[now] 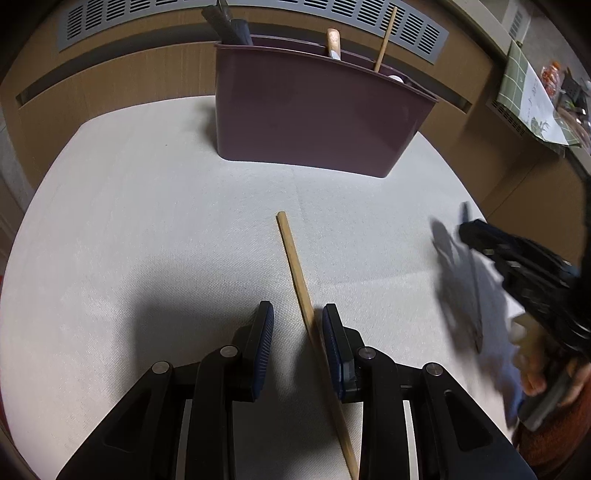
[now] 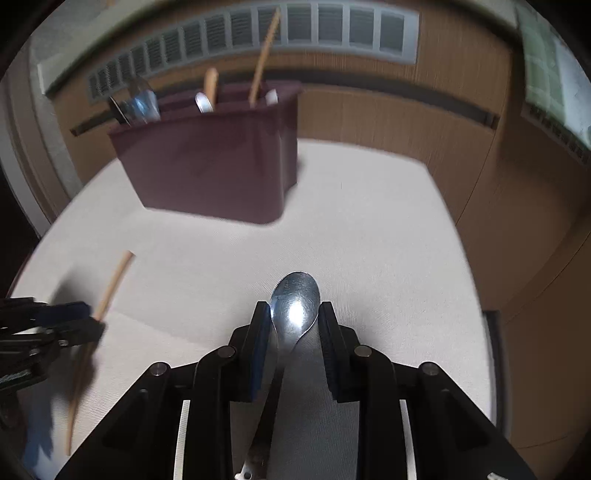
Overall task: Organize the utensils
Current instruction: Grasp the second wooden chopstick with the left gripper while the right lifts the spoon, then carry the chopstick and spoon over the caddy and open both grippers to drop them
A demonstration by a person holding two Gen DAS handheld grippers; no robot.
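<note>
A wooden chopstick lies on the white cloth between the fingers of my left gripper. It rests close against the right pad, and the jaws stand wide apart around it, open. My right gripper has a metal spoon between its fingertips. The bowl fills the gap and touches both fingers, and the handle runs back along the left pad. The maroon utensil holder stands upright at the back with a chopstick, a wooden-handled piece and dark handles in it. The right gripper shows blurred at the right of the left wrist view.
The white-covered table ends at a wooden panel with a grey vent grille behind the holder. A green checked paper and clutter lie on a ledge at the far right. A person's hand holds the right gripper.
</note>
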